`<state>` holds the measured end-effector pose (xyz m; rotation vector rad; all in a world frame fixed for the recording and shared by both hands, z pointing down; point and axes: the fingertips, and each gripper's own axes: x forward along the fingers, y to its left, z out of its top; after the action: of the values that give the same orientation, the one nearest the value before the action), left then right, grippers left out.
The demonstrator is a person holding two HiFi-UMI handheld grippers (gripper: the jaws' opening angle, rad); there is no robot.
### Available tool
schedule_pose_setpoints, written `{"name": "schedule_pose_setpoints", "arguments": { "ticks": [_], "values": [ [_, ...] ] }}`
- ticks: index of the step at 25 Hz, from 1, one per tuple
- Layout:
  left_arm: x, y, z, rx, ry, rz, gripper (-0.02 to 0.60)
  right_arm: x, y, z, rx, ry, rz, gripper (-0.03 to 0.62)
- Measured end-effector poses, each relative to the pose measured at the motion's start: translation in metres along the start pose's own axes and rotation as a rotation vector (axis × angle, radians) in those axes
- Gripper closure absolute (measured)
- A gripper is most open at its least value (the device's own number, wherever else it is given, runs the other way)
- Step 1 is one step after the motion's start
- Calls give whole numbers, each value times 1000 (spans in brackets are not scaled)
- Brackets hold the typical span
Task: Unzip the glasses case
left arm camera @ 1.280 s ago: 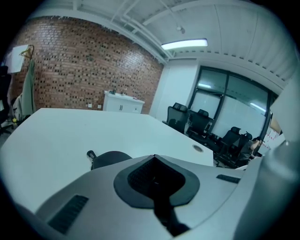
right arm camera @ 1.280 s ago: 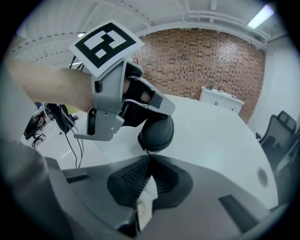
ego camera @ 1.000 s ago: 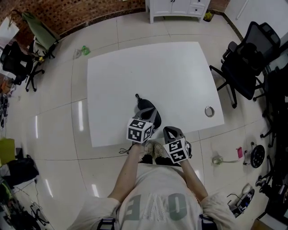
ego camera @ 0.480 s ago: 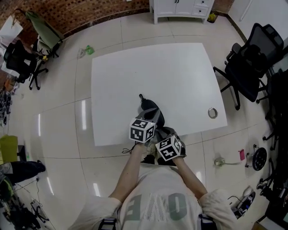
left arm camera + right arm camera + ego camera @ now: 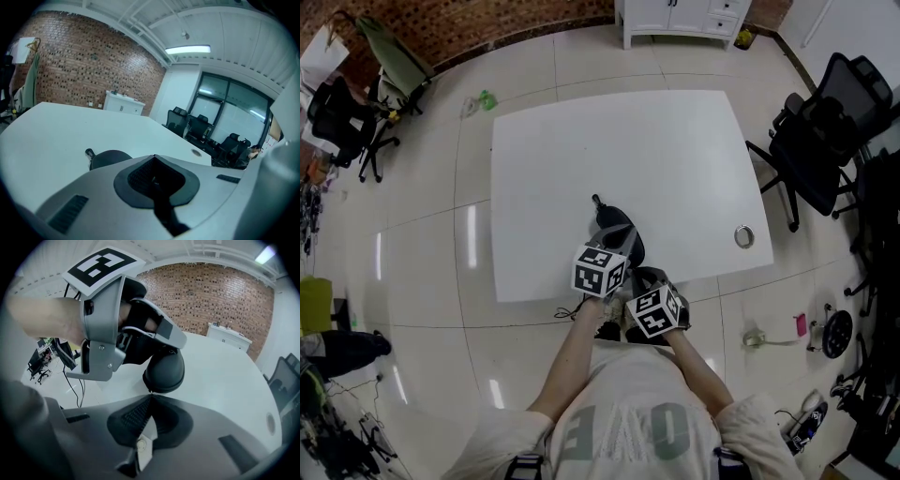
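A black glasses case (image 5: 617,234) lies near the front edge of the white table (image 5: 581,131). My left gripper (image 5: 615,251) is shut, and in the right gripper view its tips (image 5: 178,345) rest on the near top of the case (image 5: 165,371); I cannot tell if they pinch anything. In the left gripper view the case (image 5: 110,158) shows just past the closed left gripper (image 5: 152,158). My right gripper (image 5: 639,277) sits close beside it at the case's near end. In its own view the right gripper (image 5: 150,394) is shut, with a small silver zipper pull (image 5: 141,445) between its pads.
A small metal ring (image 5: 737,236) lies near the table's right edge. A black office chair (image 5: 820,122) stands to the right of the table, and a white cabinet (image 5: 684,14) stands beyond it. The person stands at the table's front edge.
My right gripper has moved left and in toward the case's near end, close beside the left one. The left gripper and the case have stayed put.
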<state>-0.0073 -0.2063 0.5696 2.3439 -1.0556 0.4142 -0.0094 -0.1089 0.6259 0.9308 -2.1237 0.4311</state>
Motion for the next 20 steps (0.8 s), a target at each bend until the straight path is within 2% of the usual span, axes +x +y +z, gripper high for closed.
{"name": "schedule_pose_setpoints", "arguments": {
  "ticks": [4,9,14,18,20],
  "values": [
    [3,-1,2,-28,-10,-10,591,-4,-11,-3,-8,21,-29,594],
    [2,-1,4,-23,-19,-15,591,-6,-10,-4,11,-5,4,594],
    [3,-1,3,-44,-25,-24,591,2,-10,-1,-21,3,-1,594],
    [2,-1,4,-53,-29,-27,591,2,-12,1,25,-5,-10,594],
    [3,-1,4,-44,-28,-22,591,1,-13,1,6,-7,-13,594]
  ]
}}
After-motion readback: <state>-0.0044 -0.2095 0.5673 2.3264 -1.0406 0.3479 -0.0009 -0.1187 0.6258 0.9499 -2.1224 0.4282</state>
